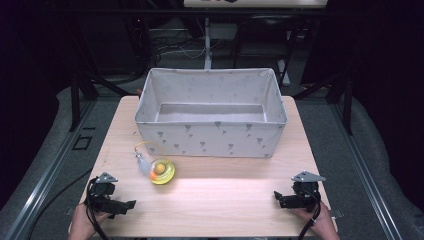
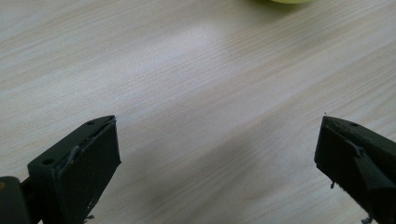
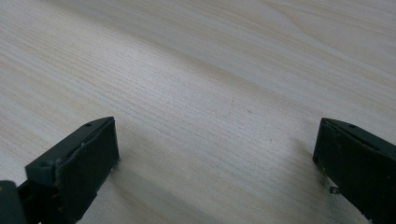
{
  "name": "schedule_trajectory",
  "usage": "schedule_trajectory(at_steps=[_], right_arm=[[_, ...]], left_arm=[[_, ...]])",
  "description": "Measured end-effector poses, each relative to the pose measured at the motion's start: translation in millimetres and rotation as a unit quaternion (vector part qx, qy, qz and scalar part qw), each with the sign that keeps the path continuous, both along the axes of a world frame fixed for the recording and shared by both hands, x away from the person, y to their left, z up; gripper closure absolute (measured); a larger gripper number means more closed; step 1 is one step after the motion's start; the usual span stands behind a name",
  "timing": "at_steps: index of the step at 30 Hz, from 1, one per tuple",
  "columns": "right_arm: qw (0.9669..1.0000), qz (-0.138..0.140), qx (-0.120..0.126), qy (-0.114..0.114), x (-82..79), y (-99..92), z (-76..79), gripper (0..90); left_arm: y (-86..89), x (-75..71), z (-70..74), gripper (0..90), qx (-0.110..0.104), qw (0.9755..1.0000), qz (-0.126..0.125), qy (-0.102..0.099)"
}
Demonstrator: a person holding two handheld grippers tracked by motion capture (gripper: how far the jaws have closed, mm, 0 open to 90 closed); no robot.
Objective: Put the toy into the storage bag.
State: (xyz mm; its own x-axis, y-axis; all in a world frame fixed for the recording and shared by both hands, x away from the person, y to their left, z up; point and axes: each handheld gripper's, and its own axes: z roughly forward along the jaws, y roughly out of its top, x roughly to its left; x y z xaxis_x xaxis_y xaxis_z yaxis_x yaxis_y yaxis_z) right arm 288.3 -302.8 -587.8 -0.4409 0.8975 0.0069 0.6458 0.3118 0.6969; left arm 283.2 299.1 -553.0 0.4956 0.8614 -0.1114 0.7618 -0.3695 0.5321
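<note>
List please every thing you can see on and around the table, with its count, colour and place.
toy: one, yellow-green disc with orange centre and a thin cord, on the table in front of the box, toward the left.
fabric box: one, pale grey with small dark marks, open top, on the far half of the table.
table: one, light wood, centre of the high view.
floor: grey, around the table.
left gripper: one, black, near left corner, jaws open over bare wood.
right gripper: one, black, near right corner, jaws open.
hands: two, at the near edge.
</note>
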Motion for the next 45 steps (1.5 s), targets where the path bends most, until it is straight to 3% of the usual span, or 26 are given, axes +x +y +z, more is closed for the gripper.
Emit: schedule_trajectory(at_steps=[13,27,45], right_arm=[[1.0,-0.002,0.001,0.0,-0.2,0.2,-0.2,0.0],[1.0,-0.001,0.002,-0.001,-0.2,0.1,-0.3,0.0],[1.0,-0.001,0.002,-0.001,-0.2,0.2,-0.3,0.0]], left_arm=[[-8.4,2.0,19.5,0.2,0.022,0.9996,-0.004,0.016],[-21.4,1.3,57.4,0.2,0.023,0.9991,-0.033,0.011],[-28.0,14.5,111.7,0.2,0.028,0.9972,-0.07,0.001]])
